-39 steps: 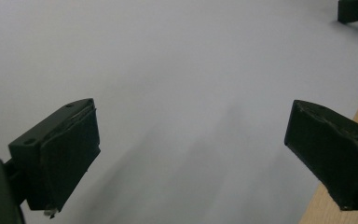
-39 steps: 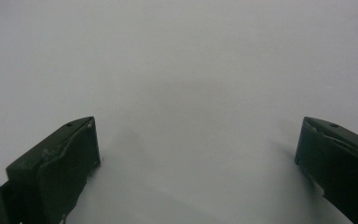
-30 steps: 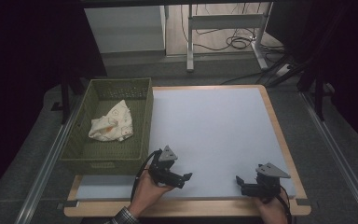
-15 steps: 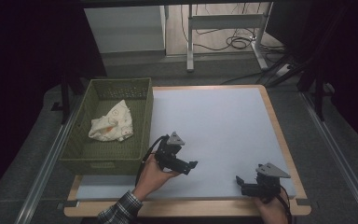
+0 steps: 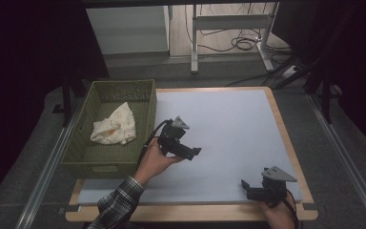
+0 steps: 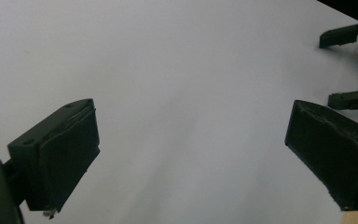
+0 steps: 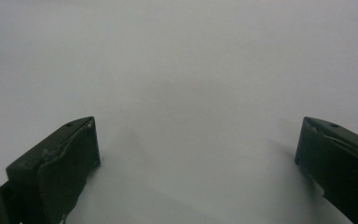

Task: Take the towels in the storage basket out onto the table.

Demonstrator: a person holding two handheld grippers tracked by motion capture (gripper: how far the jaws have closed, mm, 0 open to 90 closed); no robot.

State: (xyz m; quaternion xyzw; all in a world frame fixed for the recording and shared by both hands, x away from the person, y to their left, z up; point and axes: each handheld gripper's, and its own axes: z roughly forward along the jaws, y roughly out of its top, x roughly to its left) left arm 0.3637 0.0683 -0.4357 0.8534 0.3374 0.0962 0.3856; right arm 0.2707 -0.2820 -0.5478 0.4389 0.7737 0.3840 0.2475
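Only the basket [image 5: 116, 160] walls off the mat's [image 5: 228, 124] left edge

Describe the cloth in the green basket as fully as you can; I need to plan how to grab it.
The cloth is a cream or off-white piece with small orange-looking marks, soft and crumpled into a loose heap with folds, not spread flat. It lies on the floor of the green basket, toward its middle and slightly to the far side, apart from the walls as far as can be seen. Nothing grips or touches it: the left gripper hovers open over the white table, to the basket's right.
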